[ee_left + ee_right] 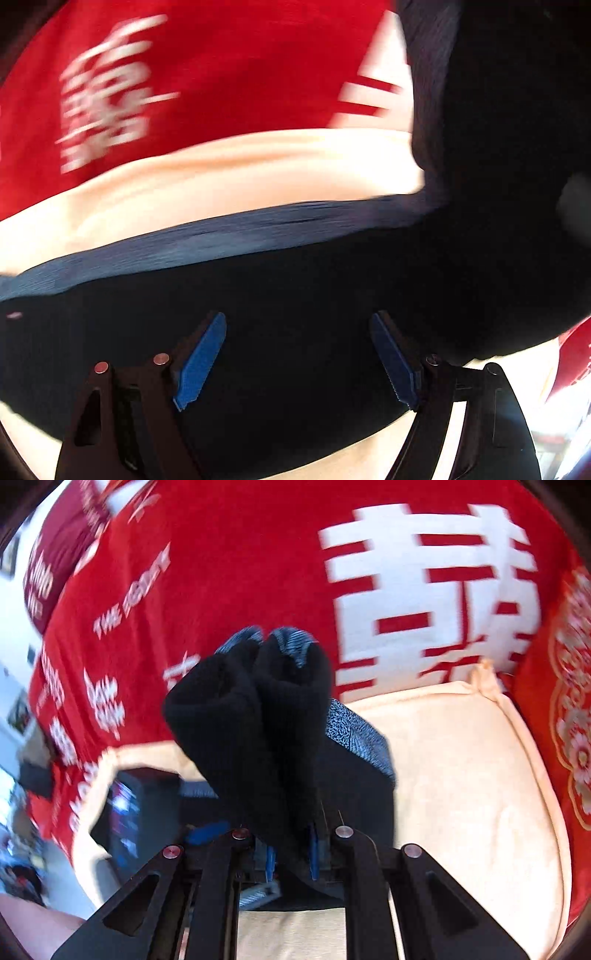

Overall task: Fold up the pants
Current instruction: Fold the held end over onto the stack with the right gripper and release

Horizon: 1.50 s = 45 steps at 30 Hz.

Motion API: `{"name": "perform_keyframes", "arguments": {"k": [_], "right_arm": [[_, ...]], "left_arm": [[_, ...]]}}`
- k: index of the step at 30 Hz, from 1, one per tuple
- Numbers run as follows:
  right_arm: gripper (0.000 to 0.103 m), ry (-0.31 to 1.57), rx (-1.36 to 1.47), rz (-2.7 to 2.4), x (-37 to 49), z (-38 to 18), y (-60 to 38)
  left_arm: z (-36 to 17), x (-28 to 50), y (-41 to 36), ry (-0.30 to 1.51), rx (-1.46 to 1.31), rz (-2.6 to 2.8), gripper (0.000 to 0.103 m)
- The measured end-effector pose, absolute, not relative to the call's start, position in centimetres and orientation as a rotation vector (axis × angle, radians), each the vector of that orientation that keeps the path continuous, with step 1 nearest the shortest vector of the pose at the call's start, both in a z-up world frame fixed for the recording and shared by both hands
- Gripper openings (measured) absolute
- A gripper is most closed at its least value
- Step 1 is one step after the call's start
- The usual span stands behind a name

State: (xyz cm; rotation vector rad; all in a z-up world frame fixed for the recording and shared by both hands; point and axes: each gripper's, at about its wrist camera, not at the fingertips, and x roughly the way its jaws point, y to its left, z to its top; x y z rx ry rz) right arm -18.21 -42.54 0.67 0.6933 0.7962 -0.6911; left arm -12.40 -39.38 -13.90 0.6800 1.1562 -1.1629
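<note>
Right wrist view shows your right claw (291, 853) clamped on the bunched pants (251, 716), lifted above the cream cushion (461, 768). They look soft, light, floppy; grip the thicker waistband. Your left claw (297, 356) gapes empty over them.

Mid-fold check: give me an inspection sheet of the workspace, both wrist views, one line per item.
Surface: cream cushion lying on a red blanket with white lettering.
Job's things: black pants, bunched and lifted by the right gripper; the rest spreads over the cushion under the left gripper.
Clutter: dark boxy object at the cushion's left edge, blurred.
Grippers: left gripper open above the pants, fingers apart; right gripper shut on the pants.
Cables: nothing seen.
Surroundings: red embroidered fabric at right; blurred room at left.
</note>
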Motion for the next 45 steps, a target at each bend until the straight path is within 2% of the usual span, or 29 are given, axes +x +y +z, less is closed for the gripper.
{"name": "perform_keyframes", "arguments": {"k": [4, 7, 8, 9, 11, 14, 17, 21, 22, 23, 25, 29, 31, 32, 33, 35, 39, 45], "right_arm": [[0.025, 1.006, 0.518, -0.668, -10.4, -4.1, -37.3], [0.029, 1.216, 0.227, -0.702, -5.5, -8.5, -32.5], [0.034, 1.269, 0.090, -0.719, -4.6, -9.4, -30.7], [0.045, 1.296, -0.012, -0.718, -4.0, -9.7, -29.1], [0.054, 1.270, -0.001, -0.651, -4.6, -8.7, -27.1], [0.057, 1.193, 0.241, -0.572, -6.7, -6.2, -27.7], [0.057, 1.008, 0.727, -0.542, -10.5, -4.6, -31.8], [0.056, 0.755, 1.360, -0.476, -15.1, -8.4, -36.8], [0.056, 0.719, 1.441, -0.474, -15.8, -9.4, -37.0], [0.055, 0.683, 1.520, -0.471, -16.6, -10.5, -37.3], [0.053, 0.629, 1.626, -0.473, -17.3, -12.0, -37.3], [0.053, 0.512, 1.719, -0.486, -18.0, -13.3, -37.5], [0.050, 0.470, 1.793, -0.502, -17.9, -14.7, -37.9], [0.021, 0.453, 1.839, -0.505, -18.1, -15.2, -37.8], [0.005, 0.443, 1.883, -0.507, -18.1, -15.7, -37.9], [0.005, 0.437, 1.858, -0.497, -18.0, -14.5, -38.3], [0.005, 0.620, 1.611, -0.467, -16.4, -10.6, -37.9], [0.005, 0.712, 1.647, -0.499, -17.1, -13.6, -37.0]], "left_arm": [[-13.6, -4.8, -34.8, 1.158, 0.708, -1.026, 0.081], [-14.4, 0.3, -31.6, 1.165, 0.748, -0.901, 0.081], [-14.6, 1.5, -30.8, 1.173, 0.750, -0.874, 0.081], [-14.6, 2.8, -29.8, 1.187, 0.737, -0.852, 0.081], [-14.4, 4.1, -28.8, 1.203, 0.714, -0.841, 0.081], [-14.2, 4.0, -28.9, 1.215, 0.691, -0.868, 0.081], [-13.6, 3.2, -28.9, 1.230, 0.656, -0.928, 0.081], [-15.7, 0.9, -29.7, 1.280, 0.697, -0.948, 0.081], [-16.2, 0.6, -29.4, 1.297, 0.692, -0.951, 0.082], [-16.3, 0.5, -29.0, 1.294, 0.671, -0.952, 0.082], [-16.5, 1.1, -28.7, 1.296, 0.660, -0.937, 0.092], [-16.9, 1.7, -27.7, 1.340, 0.605, -0.940, 0.093], [-16.9, 2.0, -27.7, 1.324, 0.619, -0.935, 0.097], [-16.8, 1.7, -27.7, 1.323, 0.621, -0.935, 0.098], [-16.8, 1.9, -27.6, 1.331, 0.615, -0.934, 0.098], [-16.7, 2.0, -27.6, 1.350, 0.613, -0.925, 0.098], [-16.1, 3.4, -27.9, 1.318, 0.653, -0.926, 0.098], [-16.0, 4.7, -26.2, 1.327, 0.657, -0.917, 0.098]]}}
